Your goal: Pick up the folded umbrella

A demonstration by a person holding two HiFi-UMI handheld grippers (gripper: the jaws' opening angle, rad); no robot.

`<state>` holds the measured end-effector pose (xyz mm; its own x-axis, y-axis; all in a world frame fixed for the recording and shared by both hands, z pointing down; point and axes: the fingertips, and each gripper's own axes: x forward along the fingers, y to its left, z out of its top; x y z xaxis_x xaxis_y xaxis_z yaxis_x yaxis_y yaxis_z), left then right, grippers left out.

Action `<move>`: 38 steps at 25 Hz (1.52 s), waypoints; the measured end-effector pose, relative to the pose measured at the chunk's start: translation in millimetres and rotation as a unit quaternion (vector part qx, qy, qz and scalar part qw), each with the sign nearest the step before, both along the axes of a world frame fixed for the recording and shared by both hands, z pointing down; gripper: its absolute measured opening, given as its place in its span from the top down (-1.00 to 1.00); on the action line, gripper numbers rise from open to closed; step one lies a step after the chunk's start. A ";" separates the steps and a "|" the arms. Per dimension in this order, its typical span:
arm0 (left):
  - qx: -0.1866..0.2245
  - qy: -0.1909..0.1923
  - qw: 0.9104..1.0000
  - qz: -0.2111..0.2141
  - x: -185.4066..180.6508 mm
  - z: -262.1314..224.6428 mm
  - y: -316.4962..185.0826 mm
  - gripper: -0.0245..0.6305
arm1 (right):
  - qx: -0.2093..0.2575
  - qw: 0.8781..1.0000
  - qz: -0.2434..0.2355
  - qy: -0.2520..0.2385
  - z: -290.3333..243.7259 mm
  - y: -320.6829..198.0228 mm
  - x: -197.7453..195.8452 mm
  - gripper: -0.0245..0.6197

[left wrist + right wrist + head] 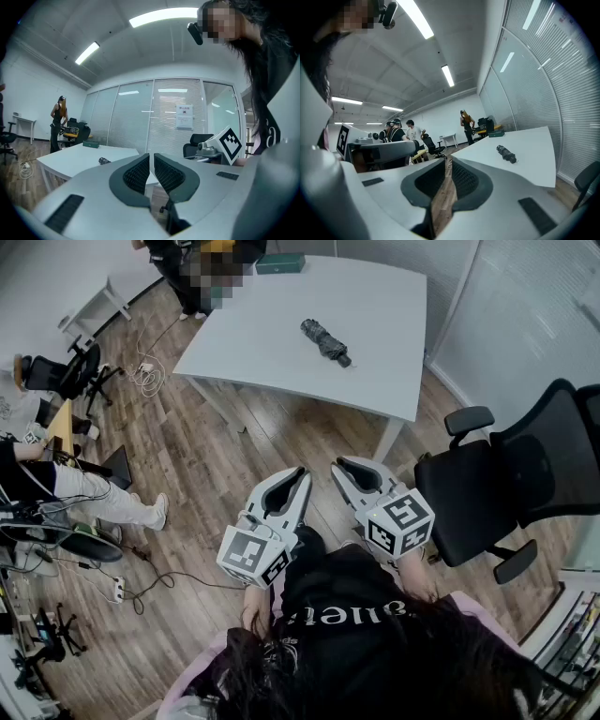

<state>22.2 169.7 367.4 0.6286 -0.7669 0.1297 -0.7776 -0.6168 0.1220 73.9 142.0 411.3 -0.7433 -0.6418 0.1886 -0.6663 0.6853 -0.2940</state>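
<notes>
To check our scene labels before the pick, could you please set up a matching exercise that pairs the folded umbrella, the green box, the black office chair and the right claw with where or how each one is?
Things:
1. folded umbrella
2. green box
3. black office chair
4. right claw

Places or states:
A. on the floor, right of the white table in the head view
B. shut and empty, held short of the table
C. at the table's far edge
D. lying near the middle of the table

Pairs: 1-D; 2-C; 3-A; 4-B
</notes>
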 end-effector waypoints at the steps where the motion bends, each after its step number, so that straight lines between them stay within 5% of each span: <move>1: -0.001 -0.001 1.000 0.002 -1.1 0.7 -2.1 0.78 | -0.001 1.000 0.001 0.001 1.0 -1.8 -1.5 0.75; 15: -0.019 0.000 1.000 0.009 -34.3 14.2 -60.6 0.78 | -0.011 1.000 0.016 0.023 12.2 -54.0 -28.6 0.75; 38: -0.012 -0.003 0.999 0.046 -139.9 6.2 -186.7 0.78 | -0.025 0.997 0.072 0.028 10.1 -182.5 -121.1 0.75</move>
